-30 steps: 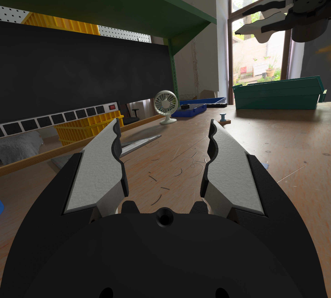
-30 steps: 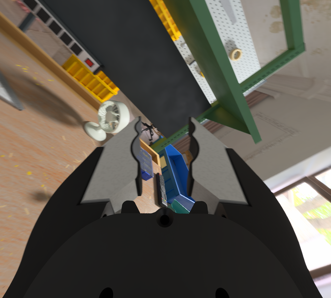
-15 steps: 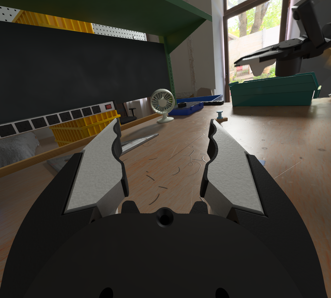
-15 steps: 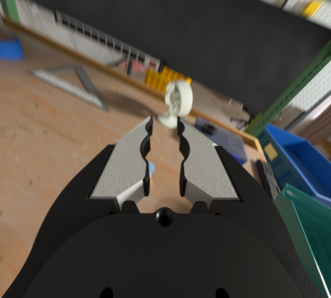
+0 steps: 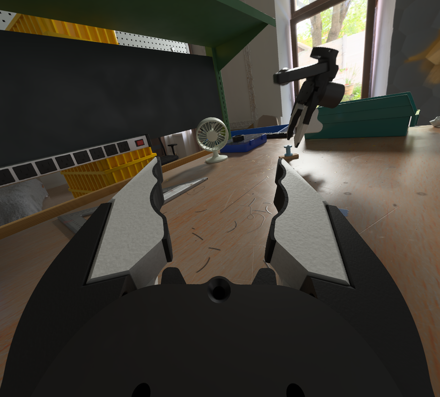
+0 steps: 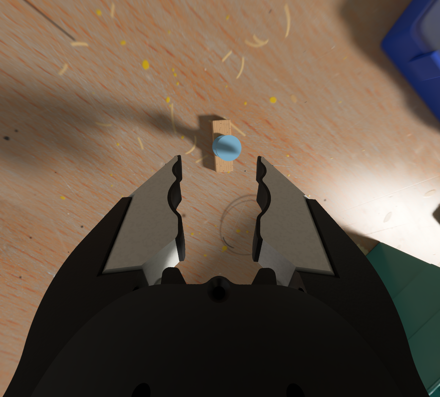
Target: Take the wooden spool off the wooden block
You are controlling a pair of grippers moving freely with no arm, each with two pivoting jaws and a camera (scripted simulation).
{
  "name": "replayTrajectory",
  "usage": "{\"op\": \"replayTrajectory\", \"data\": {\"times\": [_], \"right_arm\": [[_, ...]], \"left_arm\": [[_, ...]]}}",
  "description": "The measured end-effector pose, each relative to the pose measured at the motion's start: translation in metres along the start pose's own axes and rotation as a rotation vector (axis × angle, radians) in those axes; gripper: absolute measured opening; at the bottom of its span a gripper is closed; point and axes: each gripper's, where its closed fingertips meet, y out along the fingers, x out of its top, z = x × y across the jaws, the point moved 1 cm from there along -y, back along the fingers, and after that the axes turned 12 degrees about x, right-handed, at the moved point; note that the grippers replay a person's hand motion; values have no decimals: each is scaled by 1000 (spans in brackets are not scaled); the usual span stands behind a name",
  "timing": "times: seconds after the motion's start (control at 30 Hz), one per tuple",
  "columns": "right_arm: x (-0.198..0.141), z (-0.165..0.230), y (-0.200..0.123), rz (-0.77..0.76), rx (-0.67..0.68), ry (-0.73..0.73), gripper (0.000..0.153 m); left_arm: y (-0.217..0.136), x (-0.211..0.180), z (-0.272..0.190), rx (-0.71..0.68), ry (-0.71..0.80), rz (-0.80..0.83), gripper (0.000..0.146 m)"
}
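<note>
A small light-blue spool (image 6: 226,148) stands upright on a flat wooden block (image 6: 222,145) on the workbench. In the right wrist view my right gripper (image 6: 219,158) points straight down above them, open and empty, the spool just ahead of its fingertips. In the left wrist view the spool (image 5: 288,150) and block (image 5: 289,157) are far off, with the right gripper (image 5: 293,141) hovering just above and to their right. My left gripper (image 5: 217,162) is open and empty, low over the bench, well short of the block.
A small white fan (image 5: 212,139), a blue tray (image 5: 247,143) and a green bin (image 5: 362,116) stand at the back of the bench. A metal square (image 5: 176,191), a yellow bin (image 5: 107,171) and a power strip (image 5: 71,159) lie left. Green shelf overhead.
The right gripper has swung down from high near the window to point straight down over the spool, and its jaws have opened wider. The left gripper has barely moved.
</note>
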Motion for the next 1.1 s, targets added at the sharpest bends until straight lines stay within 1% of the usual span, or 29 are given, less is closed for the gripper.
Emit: {"op": "replayTrajectory", "data": {"times": [0.1,0.13,0.2,0.27,0.33,0.53,0.77,0.93,1.0,1.1], "right_arm": [[-6,-3,23,131,30,18,63],[-8,-6,29,168,21,7,58],[-8,-11,33,200,-23,-43,35],[-5,-13,24,184,-65,-68,27],[1,-16,5,138,-125,-108,22],[19,-18,-73,10,-305,-228,22],[48,-14,-149,-193,-422,-325,22],[70,-6,-188,-333,-474,-394,22],[76,-3,-196,-363,-466,-411,22],[81,-1,-199,-376,-459,-427,22]], "left_arm": [[0,0,0,-2,1,-1,95],[0,0,-1,-4,4,0,95],[0,0,-2,-8,12,3,95],[0,0,-2,-10,14,4,95],[0,0,-2,-10,13,3,95],[0,0,-4,-13,25,5,95],[0,0,-4,-12,26,3,94],[0,0,-4,-12,25,5,94],[0,0,-4,-13,25,5,94],[0,-1,-5,-19,30,6,94]]}}
